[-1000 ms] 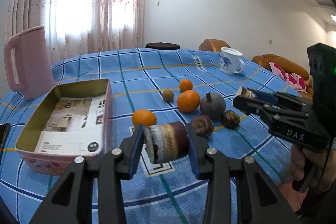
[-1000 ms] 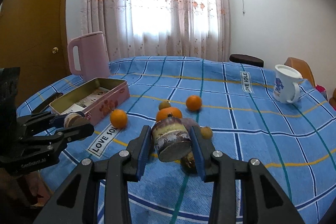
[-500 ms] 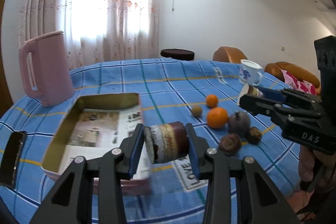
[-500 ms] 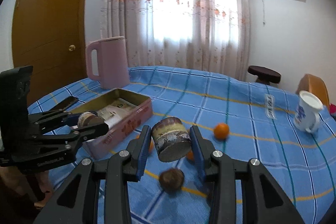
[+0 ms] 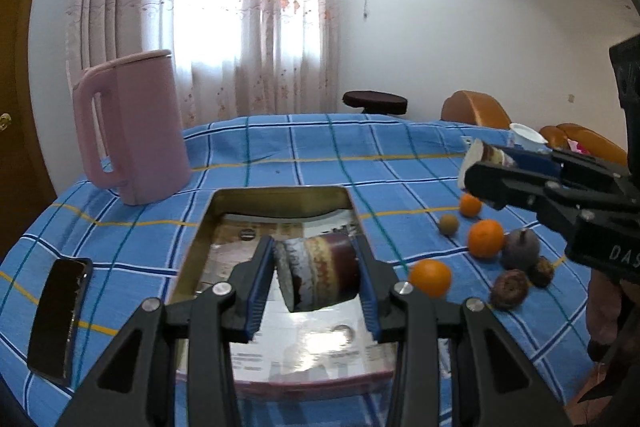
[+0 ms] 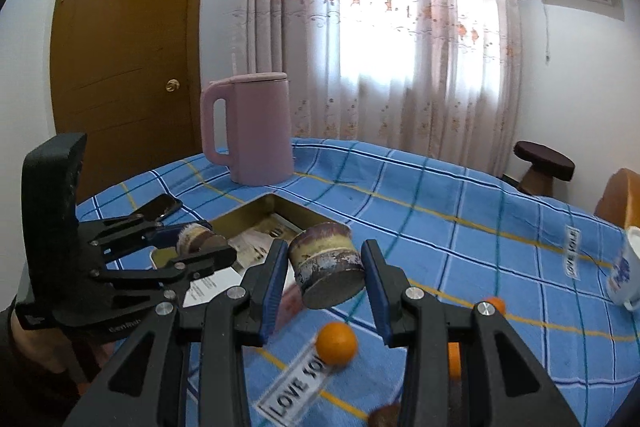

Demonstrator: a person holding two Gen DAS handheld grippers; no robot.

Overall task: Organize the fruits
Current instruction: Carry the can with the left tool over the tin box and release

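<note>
My left gripper (image 5: 316, 279) is shut on a brown-and-cream striped cup (image 5: 318, 273), held on its side above the open pink tin (image 5: 280, 197) lined with paper. My right gripper (image 6: 324, 273) is shut on a similar worn cup (image 6: 326, 269) and hovers near the tin's right edge (image 6: 256, 207). Oranges (image 5: 430, 277) (image 5: 485, 238) (image 5: 470, 205), a dark mangosteen (image 5: 520, 249), brown fruits (image 5: 508, 289) and a small round brown fruit (image 5: 448, 224) lie on the blue checked cloth right of the tin. An orange (image 6: 335, 343) shows below the right gripper.
A pink jug (image 5: 132, 127) stands behind the tin at the left. A black phone (image 5: 60, 315) lies left of the tin. A white and blue mug (image 6: 626, 275) stands at the table's far right. A dark stool (image 5: 374, 101) and orange chairs stand beyond the table.
Both grippers have swung left, away from the fruit cluster, each still holding its cup. The left one is now over the tin; the right one has come beside it.
</note>
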